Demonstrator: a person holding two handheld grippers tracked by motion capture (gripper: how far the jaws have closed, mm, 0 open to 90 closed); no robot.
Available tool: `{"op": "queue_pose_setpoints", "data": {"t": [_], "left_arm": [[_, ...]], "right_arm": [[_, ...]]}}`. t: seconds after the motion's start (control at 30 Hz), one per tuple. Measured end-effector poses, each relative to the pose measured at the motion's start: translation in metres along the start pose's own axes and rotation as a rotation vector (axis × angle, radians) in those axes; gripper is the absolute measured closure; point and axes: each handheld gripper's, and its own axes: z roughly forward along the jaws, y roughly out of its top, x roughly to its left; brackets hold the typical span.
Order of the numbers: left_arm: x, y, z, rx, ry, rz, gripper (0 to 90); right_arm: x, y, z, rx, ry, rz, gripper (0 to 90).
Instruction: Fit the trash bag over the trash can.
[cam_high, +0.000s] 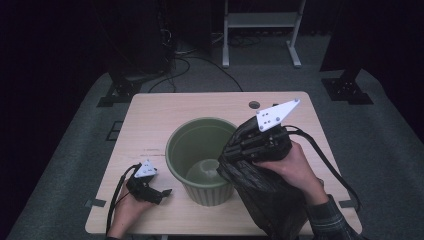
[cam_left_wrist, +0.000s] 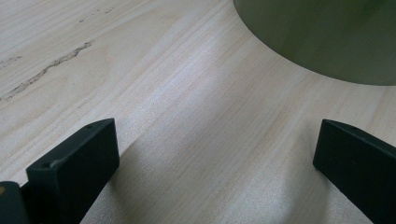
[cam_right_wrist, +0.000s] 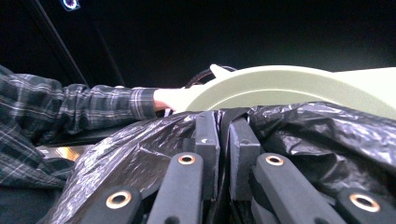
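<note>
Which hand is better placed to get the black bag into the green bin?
Right. Its hand-held gripper is shut on the black bag at the bin rim. The left hand-held gripper rests open on the table.

Left tongs (cam_high: 161, 192) gape; right tongs (cam_high: 231, 150) stand clamped.

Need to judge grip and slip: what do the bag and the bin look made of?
The bag looks like thin black plastic film: glossy, crinkled, bunched in the right gripper. The bin looks like rigid olive-green plastic, matte, with a smooth moulded rim and ribbed wall; probably, not certainly.
</note>
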Motion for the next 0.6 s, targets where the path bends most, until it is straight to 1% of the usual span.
{"op": "queue_pose_setpoints", "data": {"t": [0.3, 0.47, 0.6], "left_arm": [[0.000, 0.000, 0.000, 0.000, 0.000, 0.000, 0.0], [0.000, 0.000, 0.000, 0.000, 0.000, 0.000, 0.0], [0.000, 0.000, 0.000, 0.000, 0.000, 0.000, 0.0]], "right_arm": [[-0.005, 0.020, 0.020, 0.012, 0.019, -0.019, 83.6], [-0.008, 0.033, 0.039, 0.025, 0.037, -0.032, 83.3], [-0.009, 0.042, 0.057, 0.033, 0.062, -0.040, 83.3]]}}
